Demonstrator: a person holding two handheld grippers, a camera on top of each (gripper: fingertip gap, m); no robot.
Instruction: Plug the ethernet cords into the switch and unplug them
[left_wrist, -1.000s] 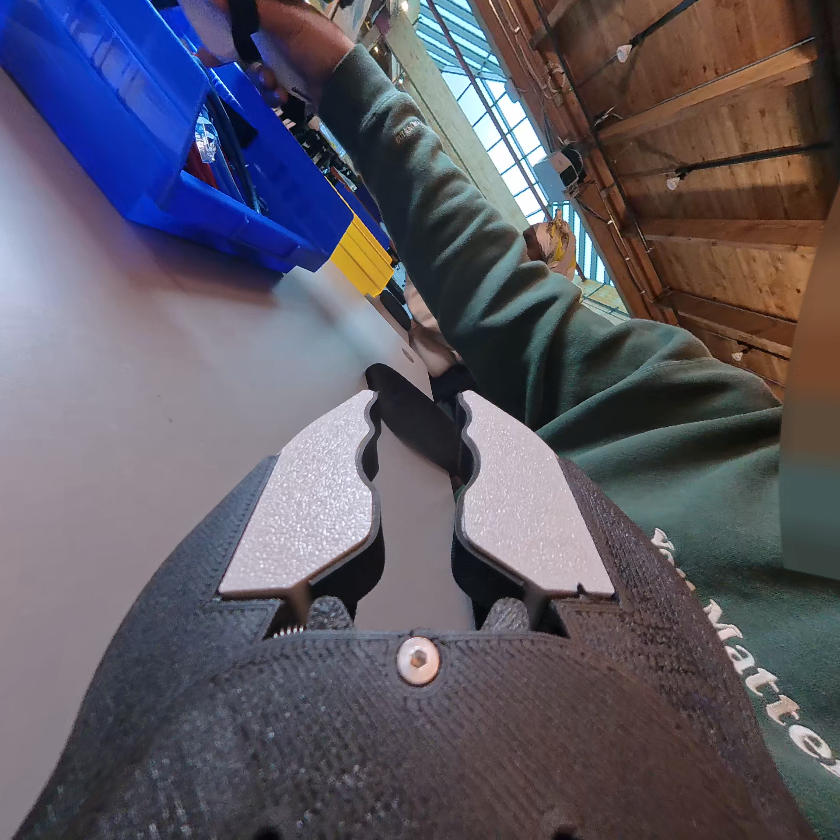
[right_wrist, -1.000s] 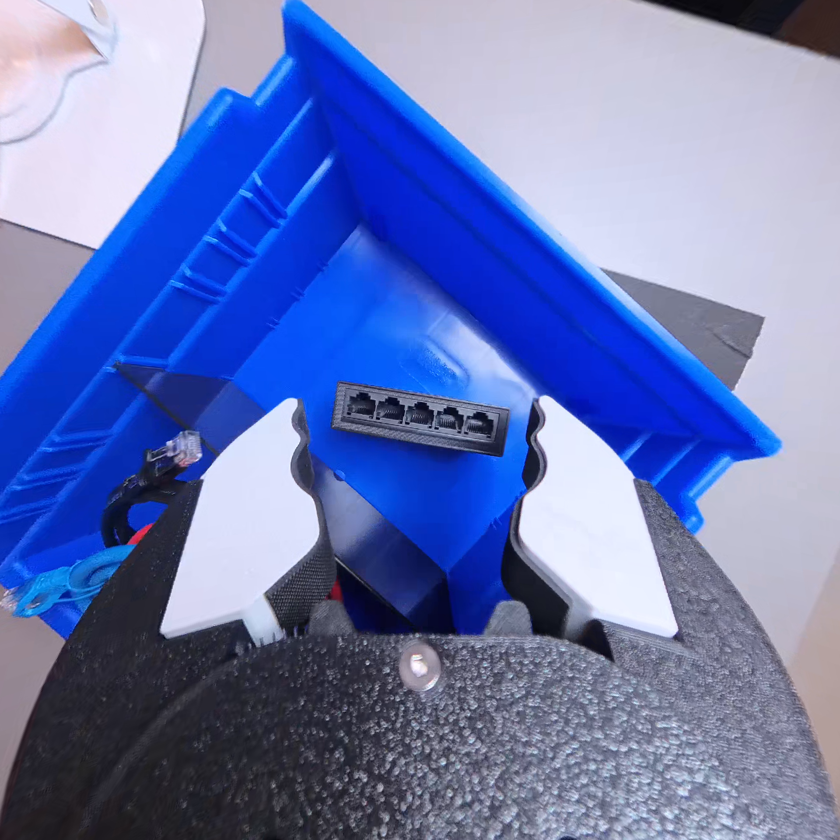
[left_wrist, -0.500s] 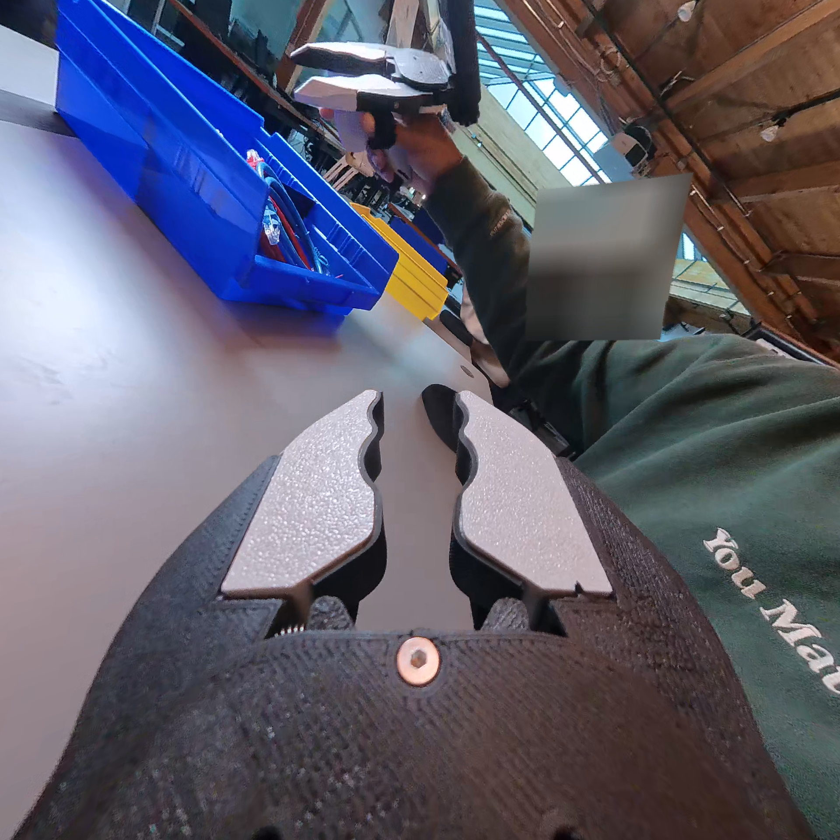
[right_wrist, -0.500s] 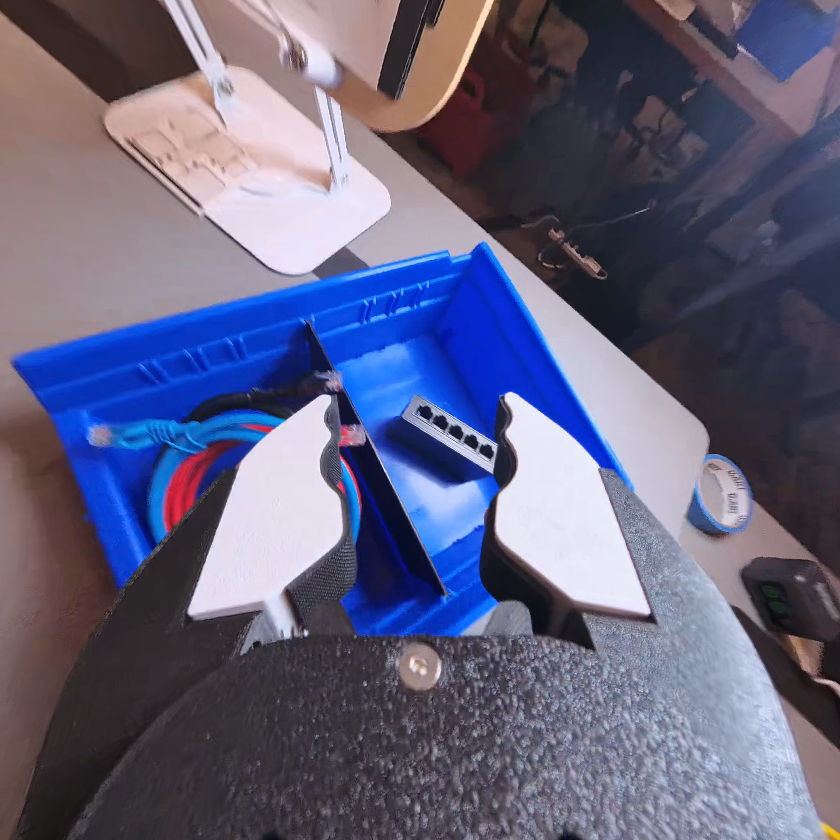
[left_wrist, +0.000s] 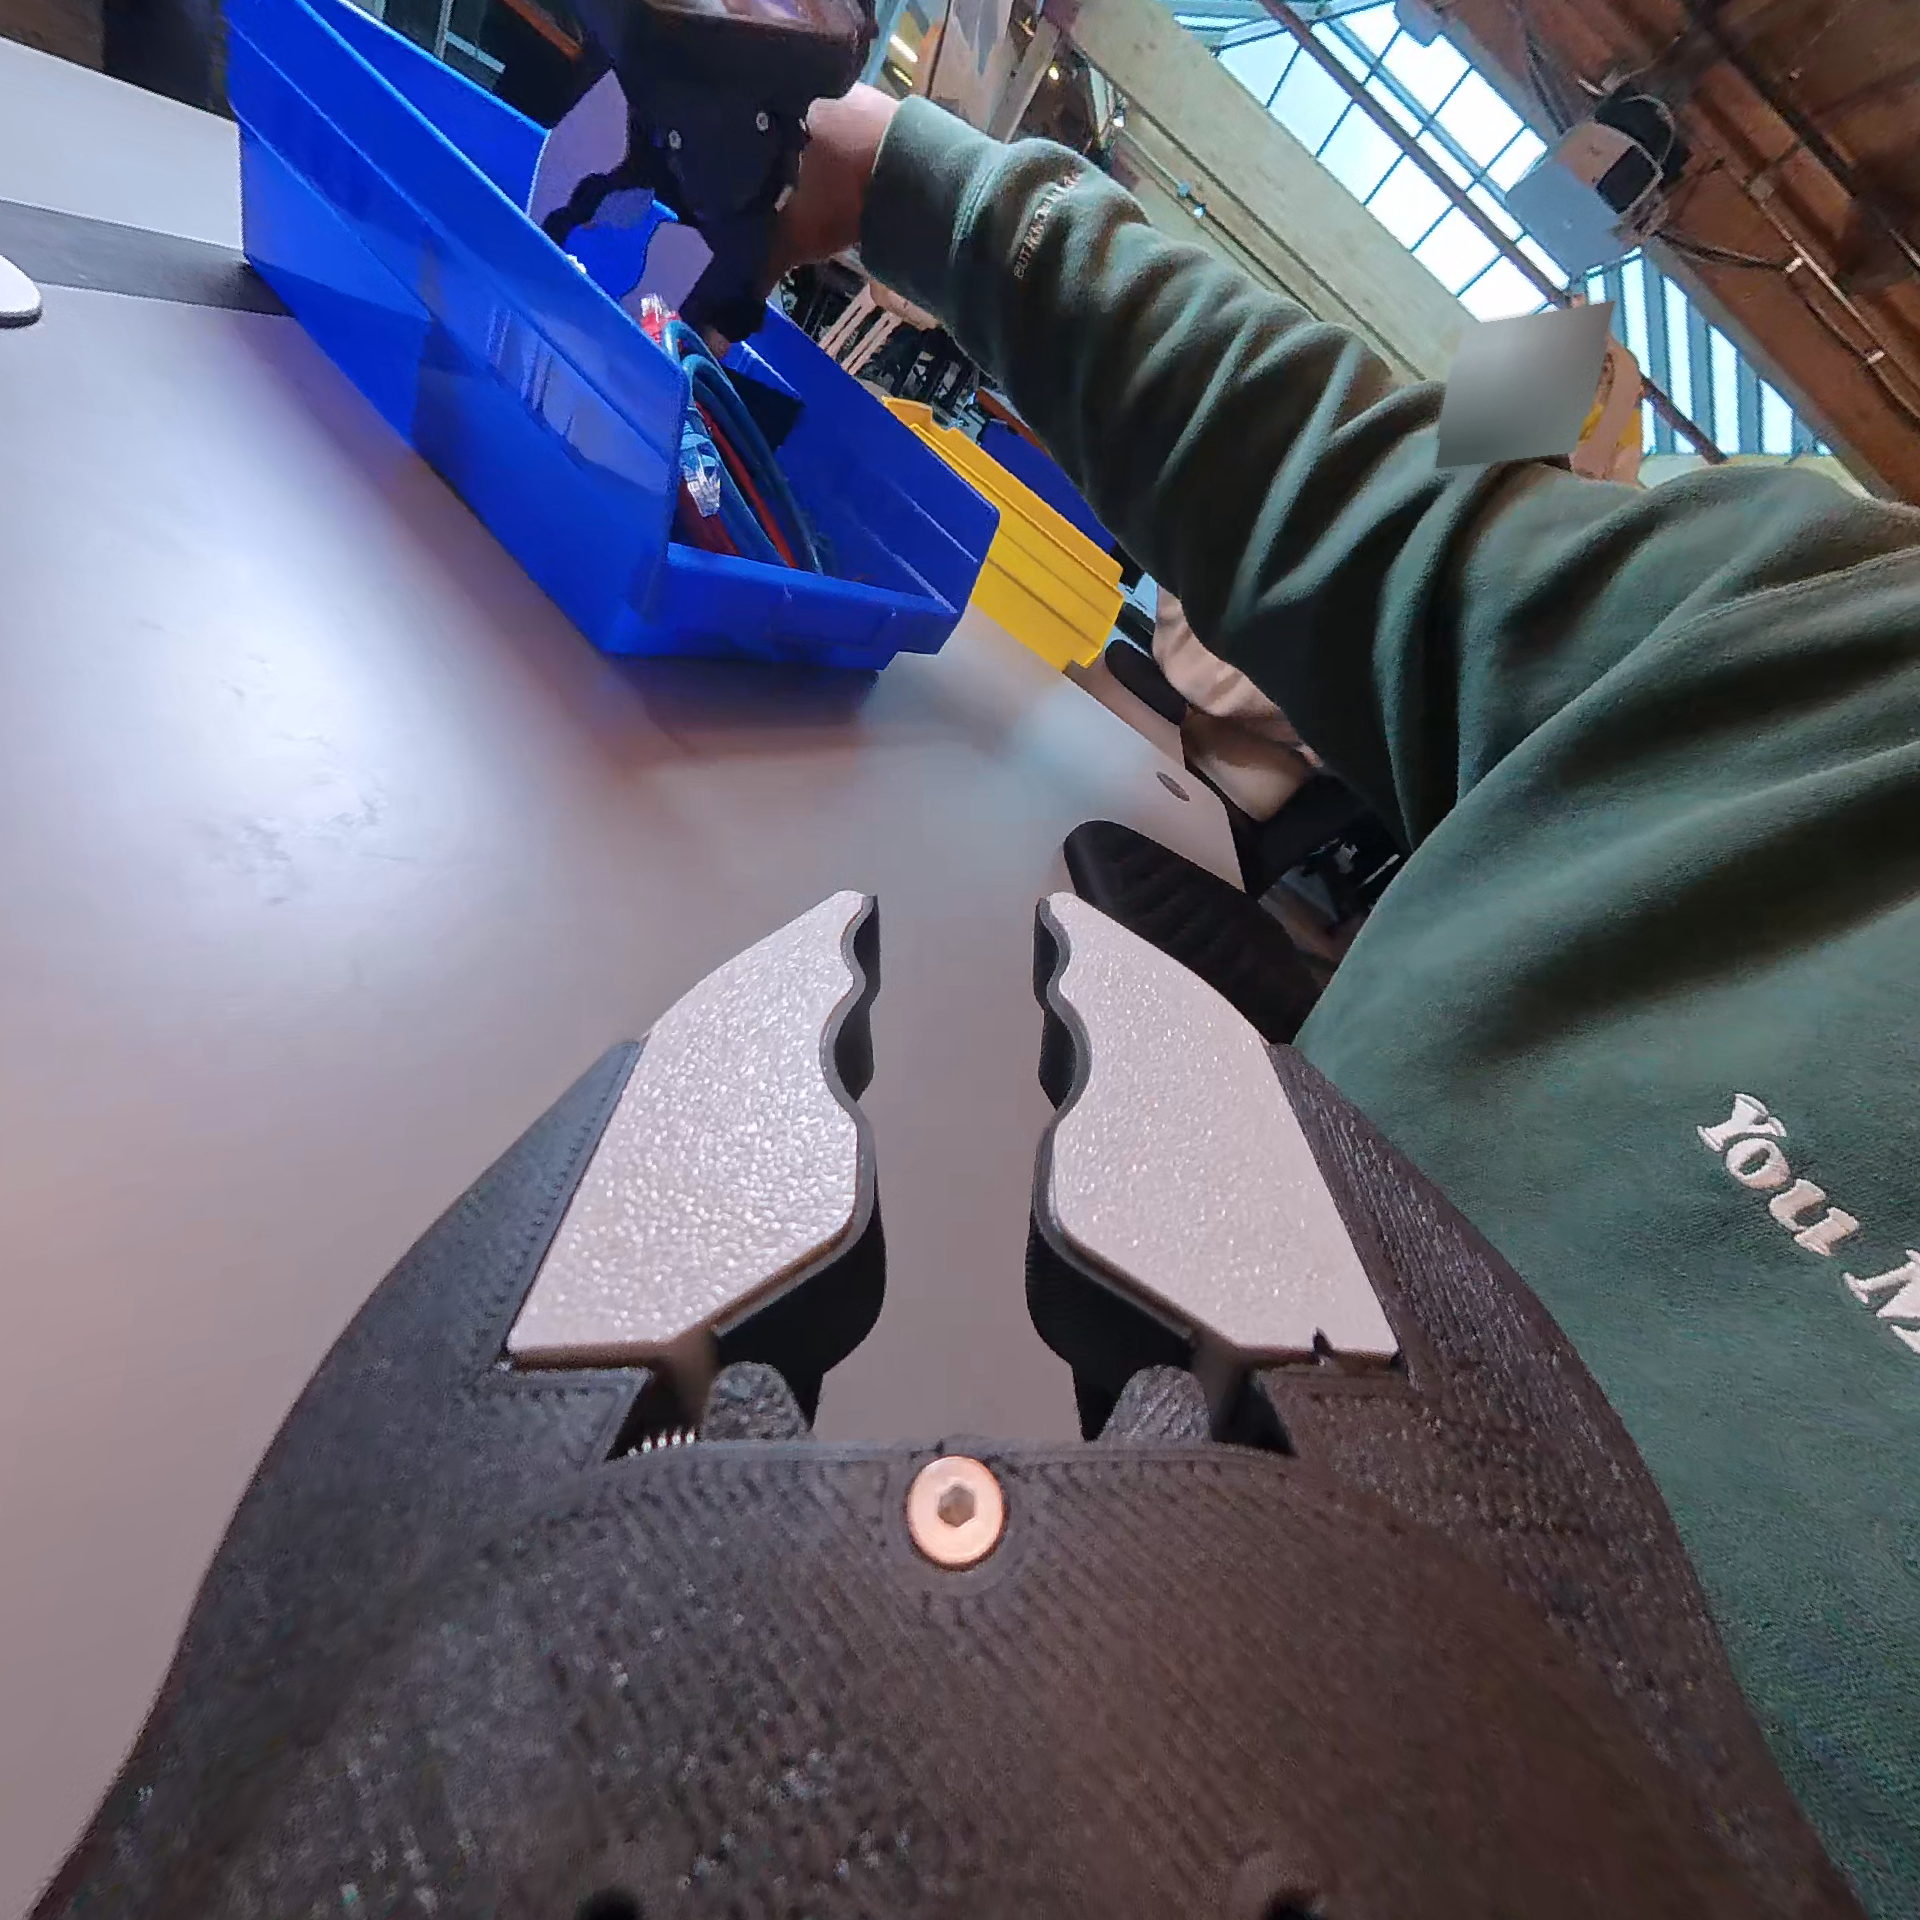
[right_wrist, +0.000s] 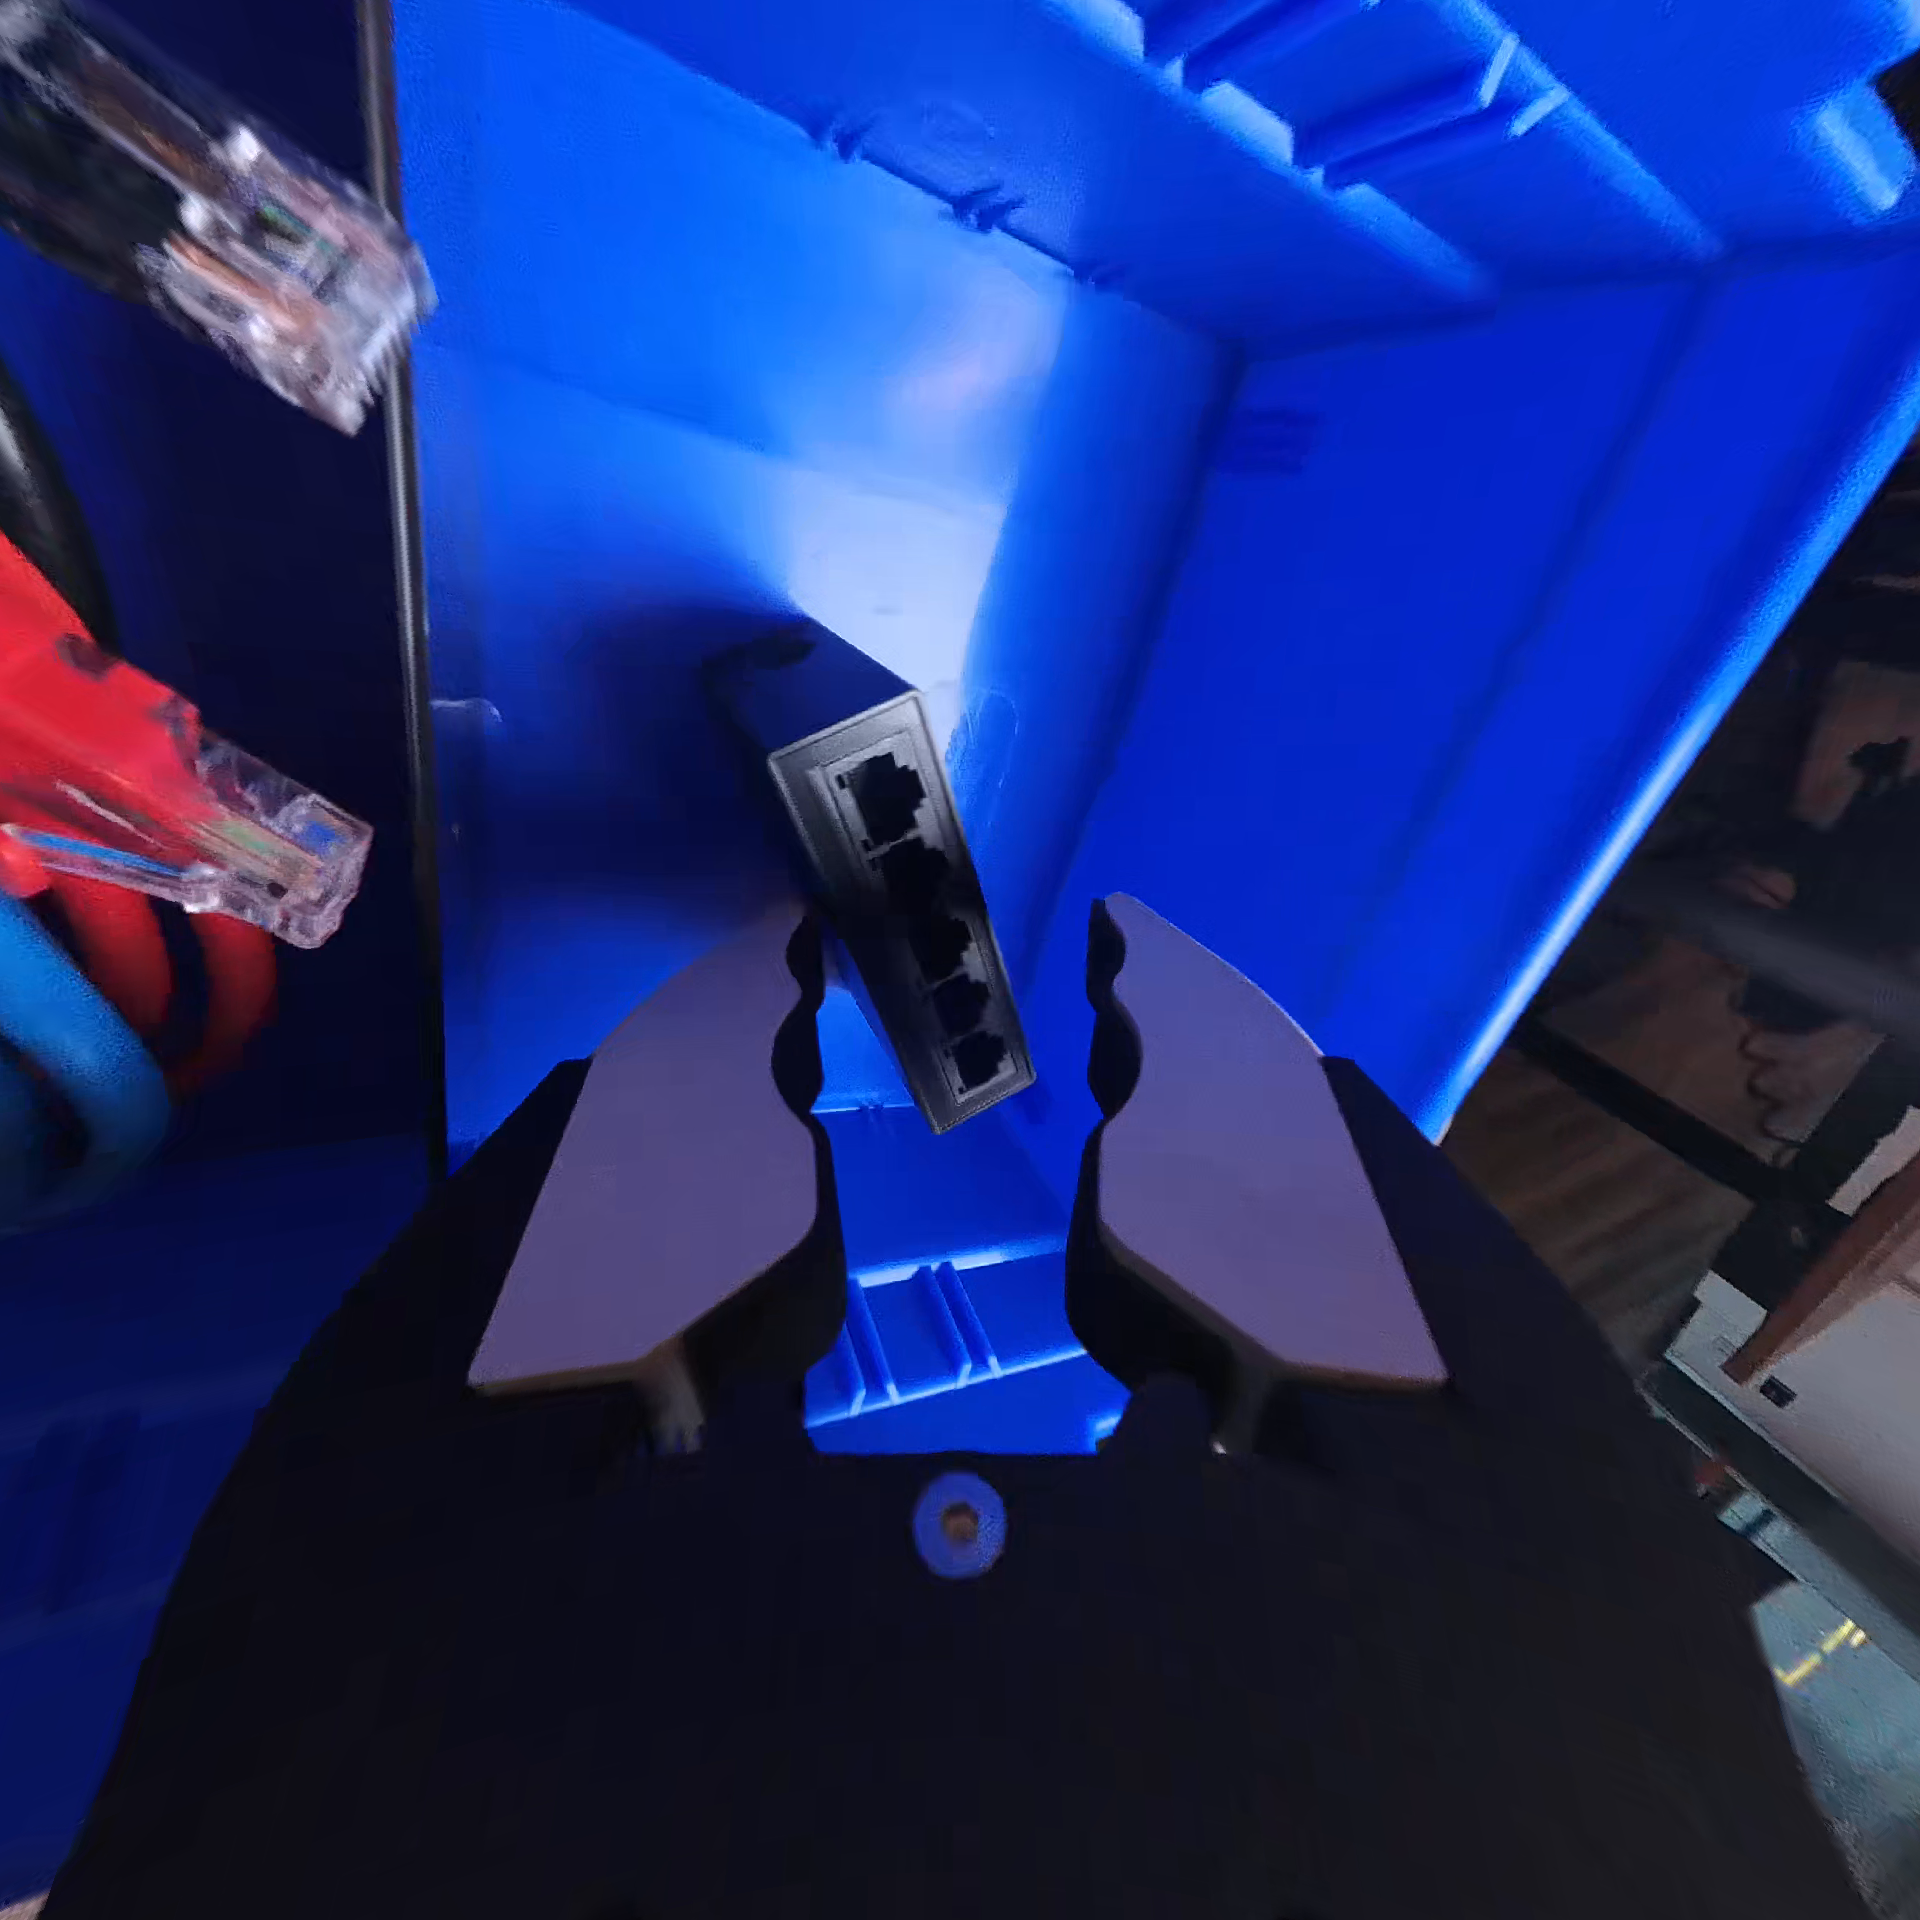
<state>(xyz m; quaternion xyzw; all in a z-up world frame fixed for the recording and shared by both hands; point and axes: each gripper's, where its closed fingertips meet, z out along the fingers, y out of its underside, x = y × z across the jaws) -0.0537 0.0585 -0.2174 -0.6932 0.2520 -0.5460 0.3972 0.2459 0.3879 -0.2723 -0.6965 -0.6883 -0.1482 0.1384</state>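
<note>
A small black switch (right_wrist: 914, 914) with several empty ports lies in the right compartment of a blue bin (right_wrist: 1299, 644). My right gripper (right_wrist: 951, 914) is open and reaches down into the bin, its fingertips on either side of the switch's near end, apart from it. Red (right_wrist: 156, 831), black (right_wrist: 208, 229) and blue (right_wrist: 62, 1060) ethernet cords lie left of a black divider (right_wrist: 410, 623), clear plugs up. My left gripper (left_wrist: 956, 914) is open and empty, low over the grey table (left_wrist: 312, 831). The left wrist view shows the right gripper (left_wrist: 644, 218) over the bin (left_wrist: 499, 395).
A yellow bin (left_wrist: 1039, 561) stands behind the blue one. A person's green sleeve (left_wrist: 1247, 416) stretches from the right across to the bin. A black strip of tape (left_wrist: 125, 270) lies on the table at far left. The bin's walls close around my right gripper. One gripper's finger ends stand about 45 cm off the other's.
My right gripper has dropped from above the bin down into its right compartment, close over the switch. My left gripper has stayed low on the table, its jaws a little wider.
</note>
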